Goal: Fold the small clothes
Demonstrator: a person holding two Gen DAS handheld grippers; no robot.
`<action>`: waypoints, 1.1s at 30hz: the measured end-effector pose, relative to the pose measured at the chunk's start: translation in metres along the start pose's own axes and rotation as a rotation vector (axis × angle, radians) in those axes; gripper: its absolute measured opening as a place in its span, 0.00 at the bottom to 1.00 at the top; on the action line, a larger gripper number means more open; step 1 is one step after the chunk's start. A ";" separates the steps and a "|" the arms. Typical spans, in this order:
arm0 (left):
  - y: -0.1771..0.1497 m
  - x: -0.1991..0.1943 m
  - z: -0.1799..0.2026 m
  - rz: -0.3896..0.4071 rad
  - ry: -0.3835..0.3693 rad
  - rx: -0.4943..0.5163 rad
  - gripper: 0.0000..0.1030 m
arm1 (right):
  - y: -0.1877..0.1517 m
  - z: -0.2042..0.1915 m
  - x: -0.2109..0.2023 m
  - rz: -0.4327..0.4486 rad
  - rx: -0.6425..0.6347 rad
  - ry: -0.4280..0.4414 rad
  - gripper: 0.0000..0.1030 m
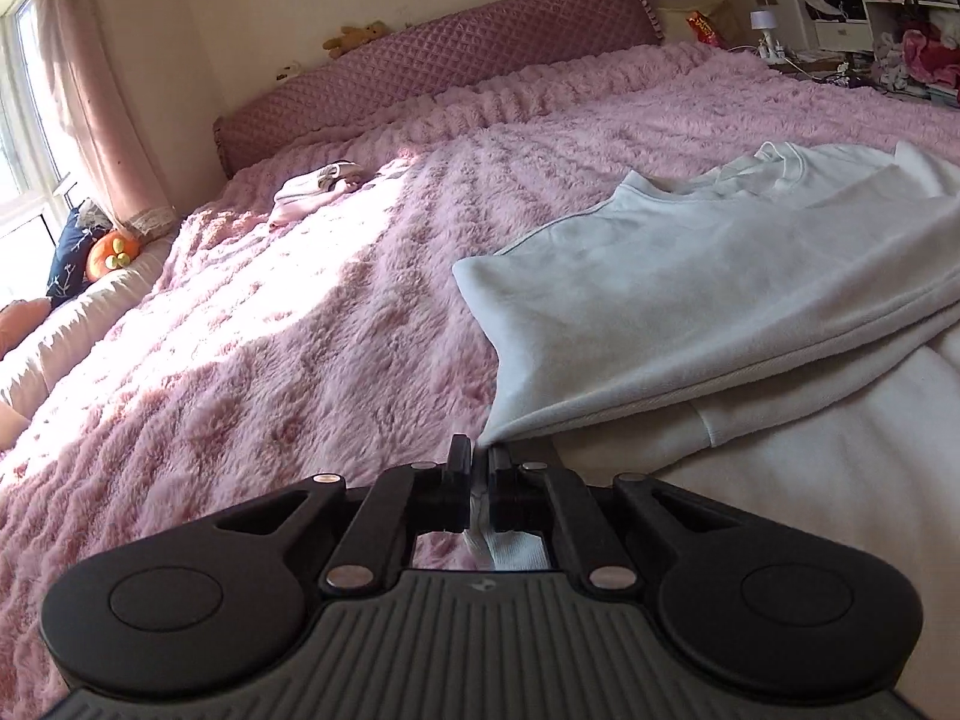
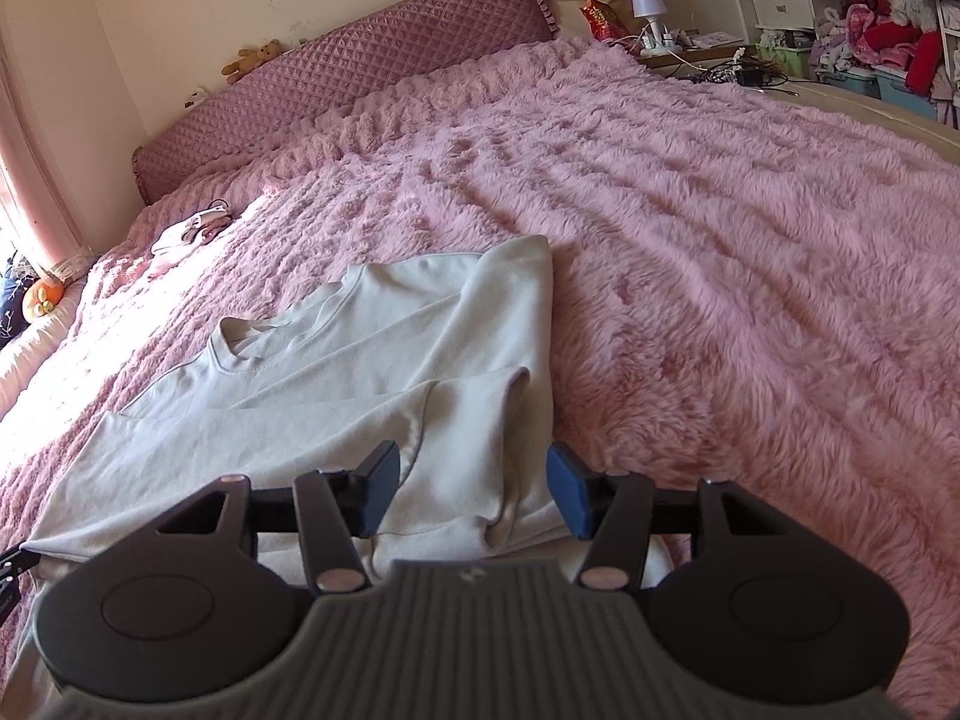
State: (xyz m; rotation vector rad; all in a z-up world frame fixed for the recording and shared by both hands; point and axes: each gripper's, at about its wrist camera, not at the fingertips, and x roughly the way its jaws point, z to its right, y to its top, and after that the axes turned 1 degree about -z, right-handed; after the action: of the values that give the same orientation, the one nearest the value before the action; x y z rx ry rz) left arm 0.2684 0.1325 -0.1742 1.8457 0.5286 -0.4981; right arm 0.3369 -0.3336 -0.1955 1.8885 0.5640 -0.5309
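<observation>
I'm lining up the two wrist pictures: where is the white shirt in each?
Left wrist: white shirt fills the right half, its corner pinched in the left tool.
Right wrist: white shirt lies centre-left, ahead of the open right tool.
Shared landmark: teddy bear atop the headboard.

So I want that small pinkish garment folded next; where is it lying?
The small pinkish garment lies in sunlight far up the pink blanket, left of the white shirt and near the quilted headboard cushion; the right wrist view shows it upper left.
</observation>
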 end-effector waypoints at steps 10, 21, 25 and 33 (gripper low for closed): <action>-0.001 0.010 0.003 -0.061 -0.001 0.020 0.06 | -0.011 -0.003 0.009 -0.078 -0.074 -0.017 0.02; -0.001 -0.003 0.000 -0.065 0.003 0.030 0.17 | -0.013 0.018 -0.015 -0.023 -0.017 -0.092 0.01; -0.001 -0.027 -0.015 -0.062 -0.012 -0.040 0.17 | -0.007 -0.001 -0.024 0.017 -0.074 0.004 0.09; 0.030 -0.030 -0.019 0.017 -0.238 -0.312 0.17 | -0.010 -0.037 0.003 -0.046 -0.106 0.071 0.16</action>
State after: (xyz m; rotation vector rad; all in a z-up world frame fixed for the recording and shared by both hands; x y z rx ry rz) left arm 0.2631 0.1384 -0.1283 1.4701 0.4034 -0.5801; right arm 0.3367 -0.2957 -0.1912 1.8028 0.6710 -0.4569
